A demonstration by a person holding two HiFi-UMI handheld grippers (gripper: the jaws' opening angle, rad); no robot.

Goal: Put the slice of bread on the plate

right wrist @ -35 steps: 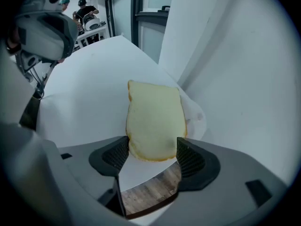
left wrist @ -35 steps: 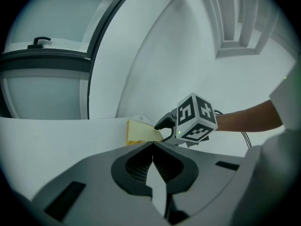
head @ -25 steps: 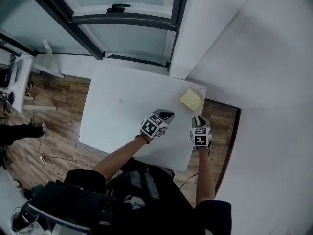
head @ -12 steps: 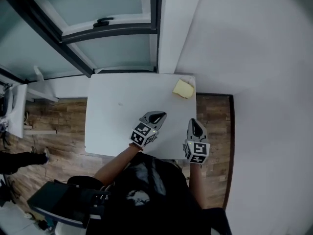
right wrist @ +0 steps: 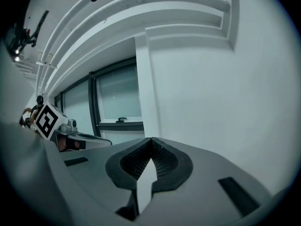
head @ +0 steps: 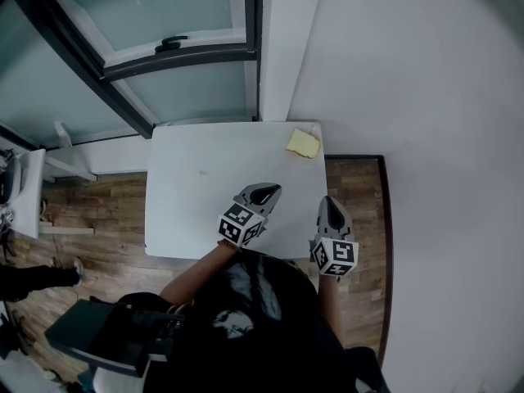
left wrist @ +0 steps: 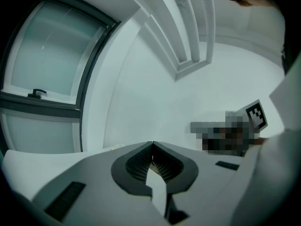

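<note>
The only print we find is the black-and-white square markers on the grippers' cubes. In the head view the left gripper (head: 268,189) hangs over the near part of the table (head: 188,203) at mid-frame. The right gripper (head: 329,201) sits at the table's right edge. Both are on bent arms and point up-frame. Each gripper view shows its jaws clenched together with nothing between them. The slice of bread (head: 303,143) lies at the table's upper right corner, well apart from both grippers, and only the head view shows it. The gripper views look instead at the wall and the window handle (left wrist: 36,93).
</note>
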